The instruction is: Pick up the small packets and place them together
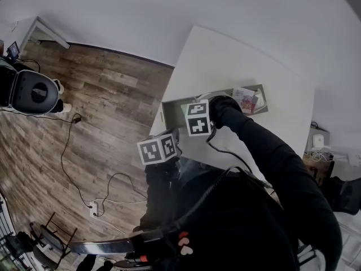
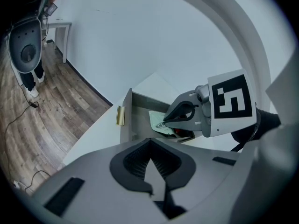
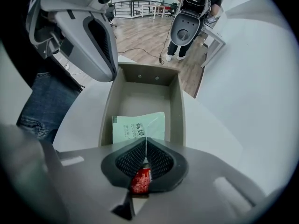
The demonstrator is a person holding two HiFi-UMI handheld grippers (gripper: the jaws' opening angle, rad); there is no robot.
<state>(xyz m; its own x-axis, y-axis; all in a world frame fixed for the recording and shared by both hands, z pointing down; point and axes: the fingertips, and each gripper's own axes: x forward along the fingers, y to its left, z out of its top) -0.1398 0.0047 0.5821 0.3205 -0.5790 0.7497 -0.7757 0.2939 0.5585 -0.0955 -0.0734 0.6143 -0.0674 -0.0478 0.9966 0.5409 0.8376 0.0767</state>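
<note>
Item: small packets, kept in one open grey drawer [image 3: 176,107] of a white surface [image 1: 237,61]. Contents: a pale green packet [image 3: 138,127] flat on the drawer floor; a little heap of mixed packets [image 1: 246,99] at the drawer's right end; a red packet [image 3: 141,181], lifted. Right gripper [image 3: 145,146]: over the drawer, pointing down, fingers [image 3: 127,160] pinching the red packet by its upper part. Left gripper [image 2: 149,146]: near the drawer's brass handle [image 2: 120,115], fingers [image 2: 133,160] pressed together on nothing. Handling, as judged: thin, light, limp sachets with a slick skin — likely to slide or fold. Best taken at an edge or corner, lifted off the floor, and pinched only firmly enough to hold — the contents may crush.
</note>
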